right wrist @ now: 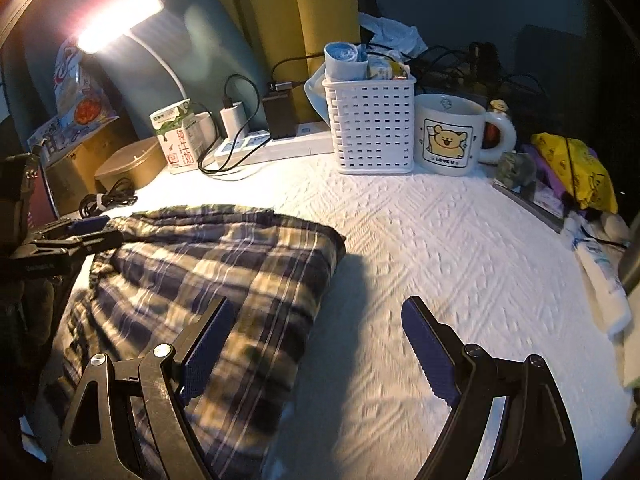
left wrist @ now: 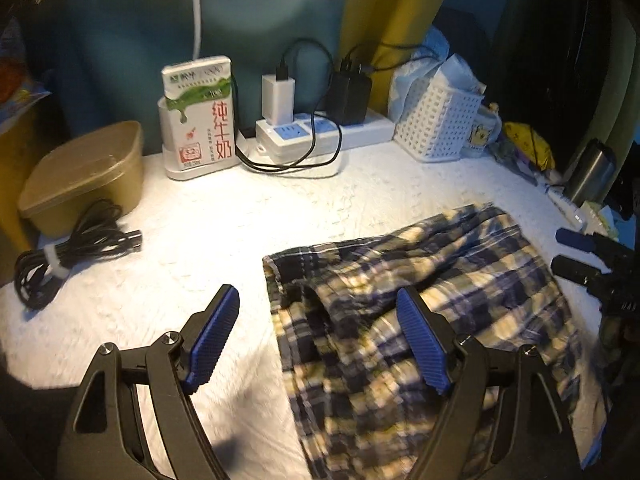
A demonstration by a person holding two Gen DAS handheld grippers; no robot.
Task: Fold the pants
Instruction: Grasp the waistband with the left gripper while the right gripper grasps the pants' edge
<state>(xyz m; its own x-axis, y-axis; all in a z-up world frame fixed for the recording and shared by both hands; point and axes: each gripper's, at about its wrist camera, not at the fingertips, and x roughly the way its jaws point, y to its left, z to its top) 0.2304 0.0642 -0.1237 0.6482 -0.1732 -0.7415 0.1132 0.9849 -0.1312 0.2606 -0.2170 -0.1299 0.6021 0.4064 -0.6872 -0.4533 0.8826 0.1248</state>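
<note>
Nearby, basket (right wrist: 370, 128) and mug (right wrist: 448, 136) flank pants (right wrist: 208, 264).

A white quilted table cover (right wrist: 440, 240) carries plaid pants (right wrist: 208, 264) near left, a basket (right wrist: 372, 128) and mug (right wrist: 448, 136) far, cable bundle (left wrist: 68, 248) far left

Soft plaid cloth pants (left wrist: 420, 280) lie on a white, rough quilted cover (right wrist: 440, 240). Perforated plastic basket (right wrist: 372, 128), glossy ceramic mug (right wrist: 448, 136) at two o'clock; matt paper carton (left wrist: 200, 120).
</note>
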